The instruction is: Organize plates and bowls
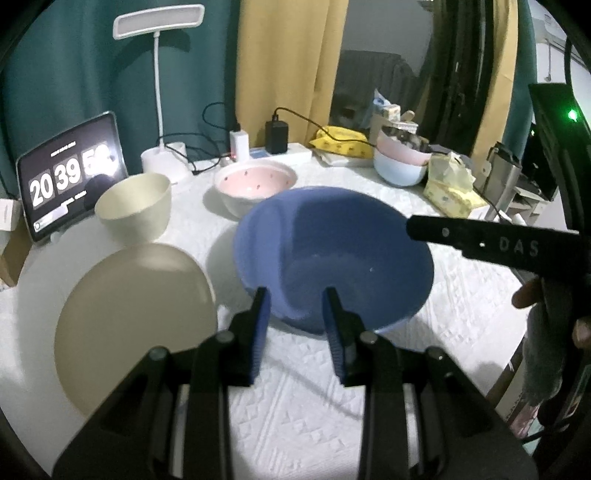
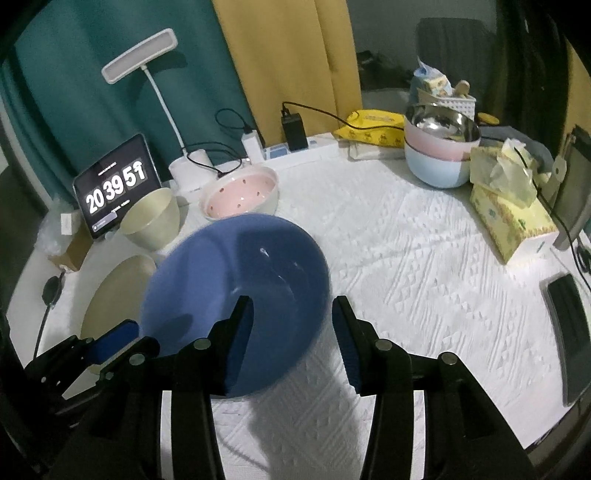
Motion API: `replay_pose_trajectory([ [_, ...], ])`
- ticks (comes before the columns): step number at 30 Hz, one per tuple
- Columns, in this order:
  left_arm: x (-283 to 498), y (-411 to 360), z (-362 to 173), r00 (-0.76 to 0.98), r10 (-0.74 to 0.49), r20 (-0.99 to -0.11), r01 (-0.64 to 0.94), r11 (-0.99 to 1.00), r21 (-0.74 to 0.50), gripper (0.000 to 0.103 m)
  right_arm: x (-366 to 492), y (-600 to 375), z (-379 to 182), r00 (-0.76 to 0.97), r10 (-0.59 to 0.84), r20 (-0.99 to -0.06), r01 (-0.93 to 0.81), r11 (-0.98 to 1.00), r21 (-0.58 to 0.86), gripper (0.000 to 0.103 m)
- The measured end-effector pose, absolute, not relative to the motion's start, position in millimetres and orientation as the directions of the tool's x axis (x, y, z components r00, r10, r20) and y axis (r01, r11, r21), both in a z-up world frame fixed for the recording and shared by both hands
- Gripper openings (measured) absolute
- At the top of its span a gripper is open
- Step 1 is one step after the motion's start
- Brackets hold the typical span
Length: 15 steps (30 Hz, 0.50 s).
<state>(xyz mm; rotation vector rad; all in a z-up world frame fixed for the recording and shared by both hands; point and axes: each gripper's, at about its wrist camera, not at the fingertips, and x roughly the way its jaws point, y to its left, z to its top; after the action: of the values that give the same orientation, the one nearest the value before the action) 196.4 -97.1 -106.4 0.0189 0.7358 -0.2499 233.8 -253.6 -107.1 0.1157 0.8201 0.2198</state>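
Desk [image 2: 424, 277]: covered with a white textured cloth; teal and yellow curtains hang behind it.
Blue bowl [image 1: 332, 258]: the largest dish, upright near the middle of the desk, empty, mouth open to both cameras, with a shadow on the cloth at its left.
Cream plate [image 1: 136, 325]: flat on the cloth just left of the blue bowl, apart from it in the left wrist view.
Cream bowl [image 1: 136, 210]: upright just behind the plate, in front of the tablet.
Pink bowl [image 1: 255, 184]: white outside, pink and spotted inside, behind the blue bowl and beside the cream bowl.
Bowl stack [image 2: 439, 162]: pale blue at the bottom, pink above it, a steel bowl on top, at the far right of the desk.
Left tongs [image 1: 296, 295]: parted by a narrow gap and aimed down over the blue bowl's near side. Nothing shows clamped between the pads; whether they touch the bowl I cannot tell.
Right tongs [image 2: 293, 301]: parted wider and holding nothing. The blue bowl's right rim sits in the gap, one finger over the inside, the other outside, and the pads are clear of it.
Hand [image 1: 528, 295]: fingers wrapped round the right tool's handle at the frame edge.
Tablet [image 1: 70, 177]: propped at the far left, showing a clock.
Lamp [image 1: 159, 22]: white, off, behind the cream bowl.
Tissue box [image 2: 509, 218]: yellow, near the right edge.
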Motion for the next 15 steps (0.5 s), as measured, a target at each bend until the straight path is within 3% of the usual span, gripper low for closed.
replay_pose_trajectory([
  [15,212,-76,-86,0.751,-0.17,-0.638,0.163,0.984,-0.071,0.033,250,-253,-93,0.684,0.227,-0.693,-0.156,0.974,0.166,0.047],
])
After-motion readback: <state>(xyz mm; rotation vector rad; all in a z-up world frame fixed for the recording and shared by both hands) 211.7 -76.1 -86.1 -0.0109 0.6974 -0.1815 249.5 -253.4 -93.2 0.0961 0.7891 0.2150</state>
